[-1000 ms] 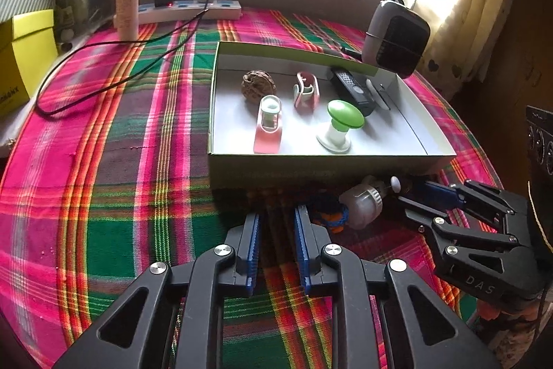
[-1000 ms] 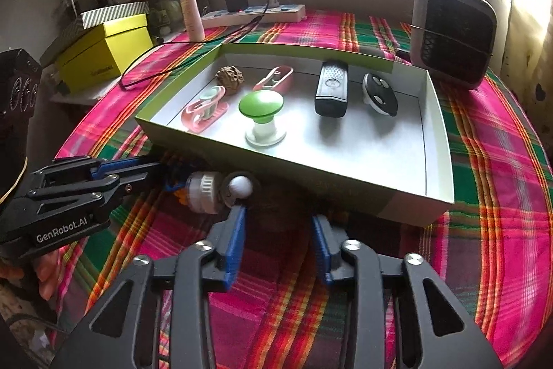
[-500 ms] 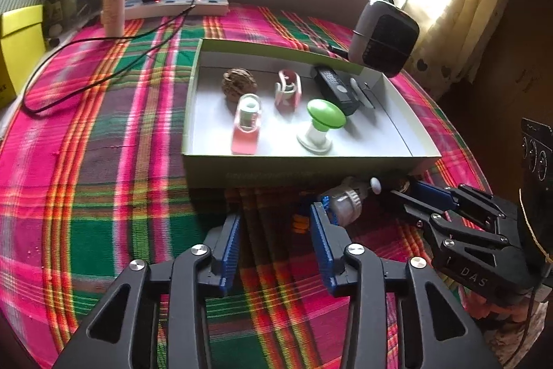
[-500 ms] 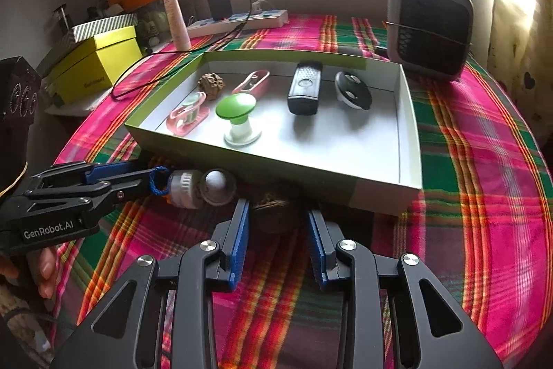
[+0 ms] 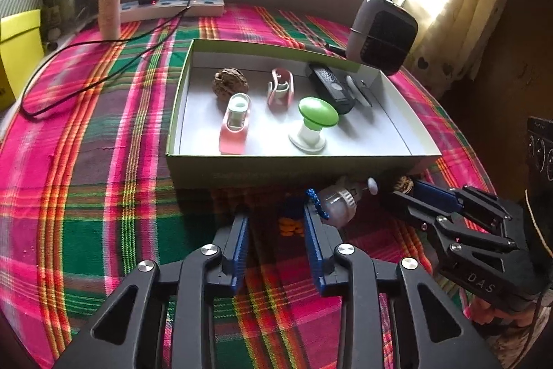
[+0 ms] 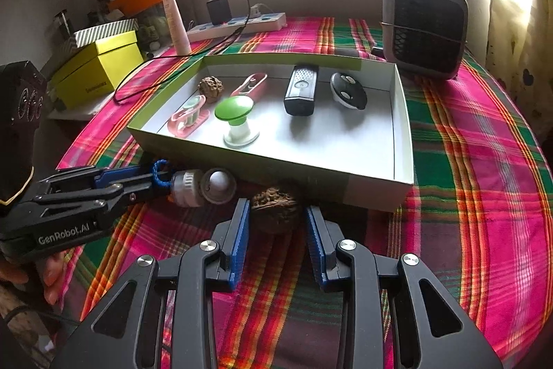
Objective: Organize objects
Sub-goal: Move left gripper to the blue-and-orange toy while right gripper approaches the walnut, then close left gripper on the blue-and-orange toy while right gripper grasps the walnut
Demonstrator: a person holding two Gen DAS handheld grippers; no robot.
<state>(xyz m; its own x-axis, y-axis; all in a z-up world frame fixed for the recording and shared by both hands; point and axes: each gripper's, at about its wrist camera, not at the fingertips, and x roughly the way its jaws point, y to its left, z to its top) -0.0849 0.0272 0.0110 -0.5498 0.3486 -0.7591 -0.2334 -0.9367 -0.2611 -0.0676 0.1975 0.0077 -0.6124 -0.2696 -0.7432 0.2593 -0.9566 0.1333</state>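
The left tongs (image 5: 276, 227) stand partly open and are closing, low over the pink-and-green plaid cloth of the bench (image 5: 103, 161), just in front of the shallow white cardboard tray with a green rim (image 5: 293, 166). Between their blue pads lie a blue cord loop (image 5: 316, 201) and some small orange pieces (image 5: 292, 228). The loop belongs to a small clear bottle with a ribbed white cap (image 5: 337, 204), which lies on its side against the tray's near wall, beside the right-hand pad; whether the pads press on the cord I cannot tell.

The right tongs (image 6: 276, 223) are also partly open, straddling a brown wrinkled walnut (image 6: 274, 204) that rests on the cloth close to the tray's near wall. Both pads stand a little apart from the nut, so it is not gripped.

Inside the tray sit a second walnut (image 6: 211, 88), two pink clips (image 6: 188, 116), a green-topped white knob (image 6: 234, 113), a black remote (image 6: 301, 89) and a black oval fob (image 6: 348, 90).
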